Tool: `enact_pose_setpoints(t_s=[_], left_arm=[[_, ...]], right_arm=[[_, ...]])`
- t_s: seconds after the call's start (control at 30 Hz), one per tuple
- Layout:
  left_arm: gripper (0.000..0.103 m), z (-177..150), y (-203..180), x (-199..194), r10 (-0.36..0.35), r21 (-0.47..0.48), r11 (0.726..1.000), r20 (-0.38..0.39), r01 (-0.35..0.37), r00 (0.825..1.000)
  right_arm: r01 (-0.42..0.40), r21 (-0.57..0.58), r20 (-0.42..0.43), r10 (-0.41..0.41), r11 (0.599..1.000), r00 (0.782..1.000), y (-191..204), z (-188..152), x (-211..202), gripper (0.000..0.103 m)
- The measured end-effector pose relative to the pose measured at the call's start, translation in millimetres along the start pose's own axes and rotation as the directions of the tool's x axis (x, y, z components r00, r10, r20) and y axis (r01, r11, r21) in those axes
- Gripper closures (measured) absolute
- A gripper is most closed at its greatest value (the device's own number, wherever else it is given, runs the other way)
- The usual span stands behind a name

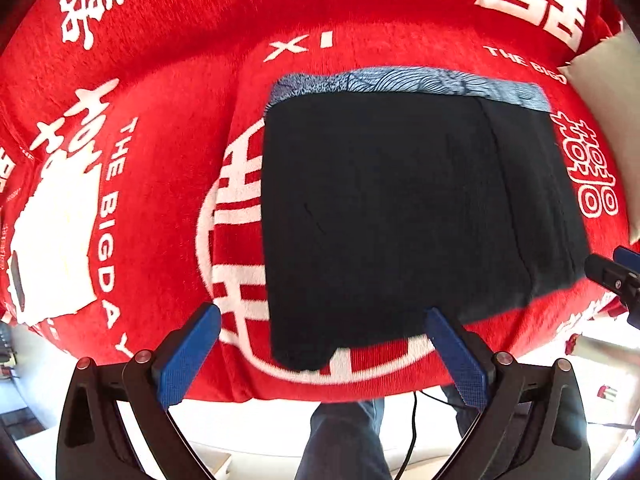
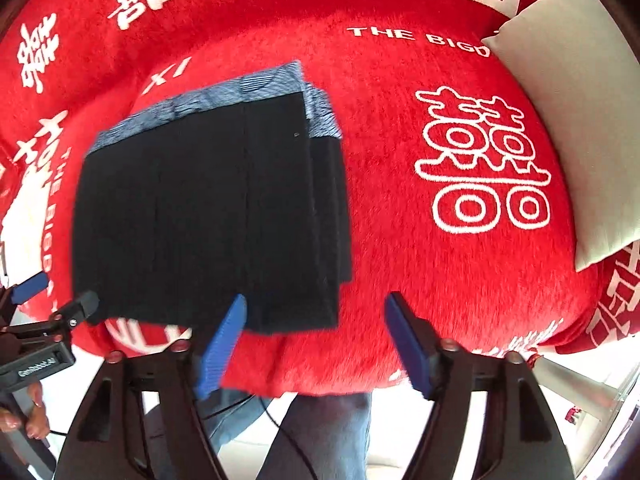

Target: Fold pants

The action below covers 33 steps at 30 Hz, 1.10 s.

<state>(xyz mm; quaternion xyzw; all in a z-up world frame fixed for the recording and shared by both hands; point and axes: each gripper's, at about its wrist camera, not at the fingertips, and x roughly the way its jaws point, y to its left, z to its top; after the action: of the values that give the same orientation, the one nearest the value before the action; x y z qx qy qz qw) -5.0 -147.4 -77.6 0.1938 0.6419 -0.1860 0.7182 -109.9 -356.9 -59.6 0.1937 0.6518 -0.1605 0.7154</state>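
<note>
Folded dark pants point(image 1: 400, 216) lie flat on the red blanket point(image 1: 168, 92), directly ahead of both released, empty units: left hand-held gripper point(image 1: 322, 322) at their near edge, right hand-held gripper point(image 2: 316, 306) at their near right corner.

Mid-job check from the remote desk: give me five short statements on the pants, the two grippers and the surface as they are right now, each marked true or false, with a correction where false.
1. The black pants lie folded into a compact rectangle on the red blanket. True.
2. The left gripper is clamped on the pants' near edge. False: its jaws stand wide apart above the cloth, gripping nothing.
3. The right gripper holds nothing. True.
4. A blue patterned waistband shows along the fold's far edge. True.
5. The pale cushion rests on top of the pants. False: it lies apart, at the blanket's right edge.
</note>
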Motion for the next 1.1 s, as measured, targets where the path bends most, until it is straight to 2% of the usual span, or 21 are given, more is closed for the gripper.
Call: enact_pose_setpoints(t_s=[0.17,0.27,0.3,0.33,0.43,0.6,0.73,0.83,1.1], left_arm=[[0.000,-10.4,2.7,-27.6,-0.007,0.023,1.000,0.013,0.007,1.000],[0.000,-13.4,4.9,-41.4,-0.012,0.023,1.000,0.014,0.012,1.000],[0.000,-14.9,5.6,-46.1,-0.013,0.020,1.000,0.011,0.013,1.000],[0.000,-16.4,6.2,-51.0,-0.004,0.021,1.000,0.003,0.003,1.000],[0.000,-19.9,9.5,-63.1,-0.002,0.013,1.000,-0.006,0.002,1.000],[0.000,-23.4,18.3,-84.2,-0.013,-0.009,1.000,0.007,0.013,1.000],[0.000,-25.3,23.3,-97.2,0.008,-0.009,1.000,0.025,-0.007,1.000],[0.000,-26.7,26.0,-102.5,0.022,-0.006,1.000,0.038,-0.022,0.999],[0.000,-25.4,31.3,-107.9,0.005,-0.025,1.000,0.050,-0.004,0.999]], right_arm=[[-0.030,-0.013,-0.024,0.029,0.999,0.999,16.9,-16.0,-21.5,0.018],[-0.044,-0.010,-0.023,0.043,0.999,0.999,27.9,-21.6,-27.4,0.011],[-0.051,-0.003,-0.022,0.051,0.999,0.998,31.8,-23.5,-30.9,0.001],[-0.060,0.002,-0.023,0.060,0.998,0.998,34.9,-24.3,-33.1,0.000],[-0.067,0.013,-0.013,0.067,0.998,0.998,42.3,-27.2,-44.4,0.000],[-0.011,-0.004,-0.019,0.011,1.000,1.000,52.6,-26.6,-62.3,0.000],[0.007,-0.002,-0.016,-0.007,1.000,1.000,57.9,-26.3,-73.3,0.000],[0.028,-0.011,0.001,-0.027,1.000,1.000,63.0,-26.2,-80.4,0.000],[0.061,-0.049,0.036,-0.059,0.997,0.998,76.7,-24.8,-93.1,0.000]])
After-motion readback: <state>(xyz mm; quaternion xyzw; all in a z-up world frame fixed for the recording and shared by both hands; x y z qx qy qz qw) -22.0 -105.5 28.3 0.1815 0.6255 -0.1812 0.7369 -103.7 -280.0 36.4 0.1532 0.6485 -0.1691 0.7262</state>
